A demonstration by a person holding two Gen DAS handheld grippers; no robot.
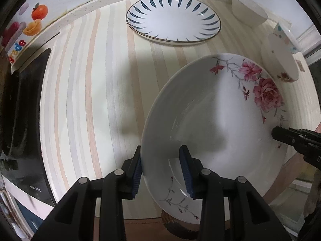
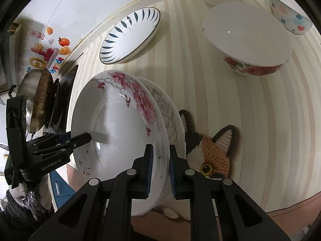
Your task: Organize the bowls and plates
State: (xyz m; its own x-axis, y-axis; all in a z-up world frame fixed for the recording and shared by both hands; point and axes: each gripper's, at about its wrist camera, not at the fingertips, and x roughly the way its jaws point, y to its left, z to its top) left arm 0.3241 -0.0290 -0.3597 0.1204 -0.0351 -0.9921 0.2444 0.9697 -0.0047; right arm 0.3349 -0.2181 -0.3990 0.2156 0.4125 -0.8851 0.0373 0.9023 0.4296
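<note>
Beneath rose plate (image 2: 120,120), second plate (image 2: 170,116), right view only

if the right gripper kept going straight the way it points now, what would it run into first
The right gripper is already clamped on the rim of the pink-flowered plate, so that moves with it. Just beyond sits a second plate with a grey flower, probably first contact, then the cat-face mat. Depth is unclear.

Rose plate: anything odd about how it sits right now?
Yes. The rose plate is tilted, gripped at opposite rims by the left gripper and right gripper. It hangs over a second plate that lies on a cat-face mat. No chips or spills show.
</note>
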